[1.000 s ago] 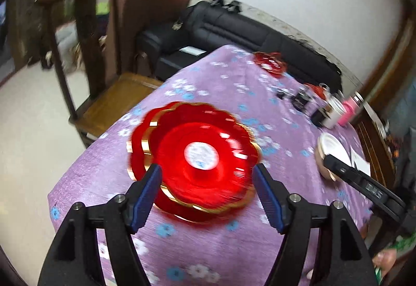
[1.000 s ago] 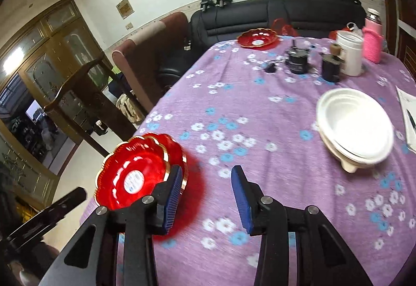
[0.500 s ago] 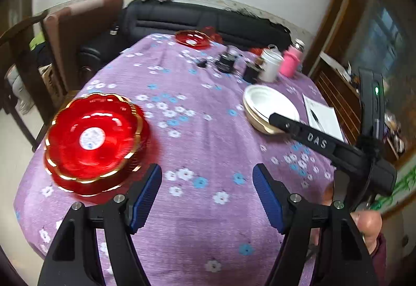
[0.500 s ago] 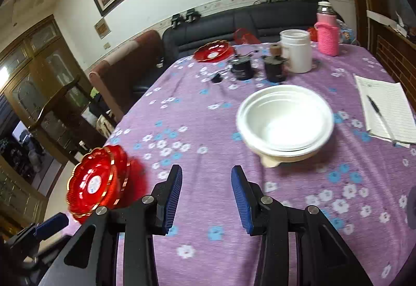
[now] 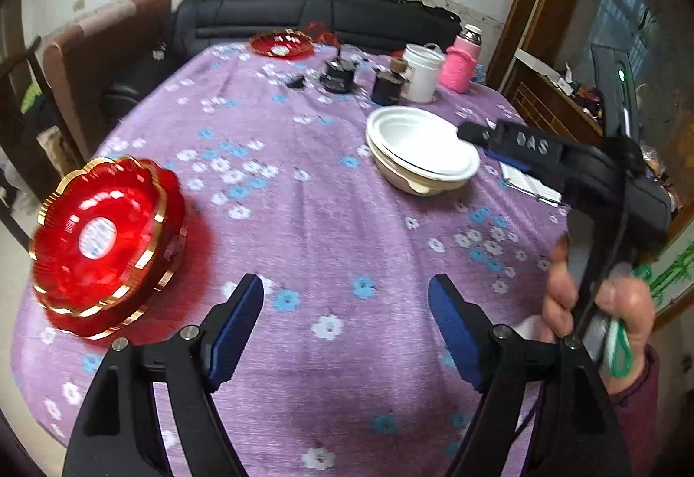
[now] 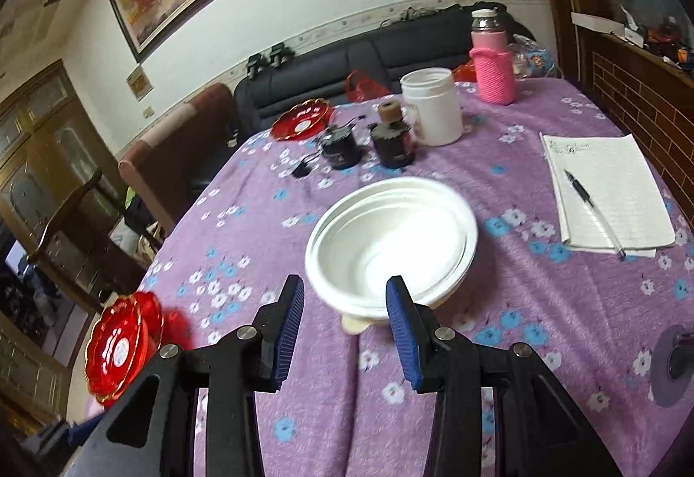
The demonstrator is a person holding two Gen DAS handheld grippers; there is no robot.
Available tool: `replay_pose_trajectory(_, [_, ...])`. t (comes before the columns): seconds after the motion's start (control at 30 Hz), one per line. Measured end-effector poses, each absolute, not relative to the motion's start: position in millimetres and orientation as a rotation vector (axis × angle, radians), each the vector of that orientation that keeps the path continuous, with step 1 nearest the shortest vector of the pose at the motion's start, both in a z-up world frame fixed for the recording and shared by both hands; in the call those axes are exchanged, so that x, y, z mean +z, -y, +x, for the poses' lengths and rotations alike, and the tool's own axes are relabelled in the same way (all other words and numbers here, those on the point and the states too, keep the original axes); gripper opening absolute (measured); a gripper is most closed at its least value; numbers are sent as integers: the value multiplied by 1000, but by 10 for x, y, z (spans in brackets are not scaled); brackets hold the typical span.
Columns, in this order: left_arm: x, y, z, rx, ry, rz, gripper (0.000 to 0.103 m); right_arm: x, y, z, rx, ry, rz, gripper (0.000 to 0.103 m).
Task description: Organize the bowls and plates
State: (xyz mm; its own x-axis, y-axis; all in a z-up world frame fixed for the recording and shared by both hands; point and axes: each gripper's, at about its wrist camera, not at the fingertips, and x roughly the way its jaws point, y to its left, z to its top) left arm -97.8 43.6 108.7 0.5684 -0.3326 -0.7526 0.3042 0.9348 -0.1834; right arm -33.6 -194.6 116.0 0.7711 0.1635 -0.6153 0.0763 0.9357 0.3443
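White foam bowls point(image 6: 392, 243) sit stacked mid-table, just beyond my right gripper point(image 6: 342, 329).
Its half-open jaws hold nothing; pinching one thin rim could lift only the top bowl. My left gripper point(image 5: 347, 329), jaws just widened, is empty beside the red plates point(image 5: 104, 238).

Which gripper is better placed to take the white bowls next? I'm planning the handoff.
Right. The right gripper is open, its tips at the bowls' near rim; the left gripper, also open, is over bare cloth.

Dim, perhaps motion-blurred; warped edges.
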Motion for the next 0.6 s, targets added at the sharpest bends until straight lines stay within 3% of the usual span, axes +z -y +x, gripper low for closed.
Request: replay_pose_trajectory(0.6, [866,-247,-584,-470,-908,-100,78,1028,2538,-4,-89,-614,387,43])
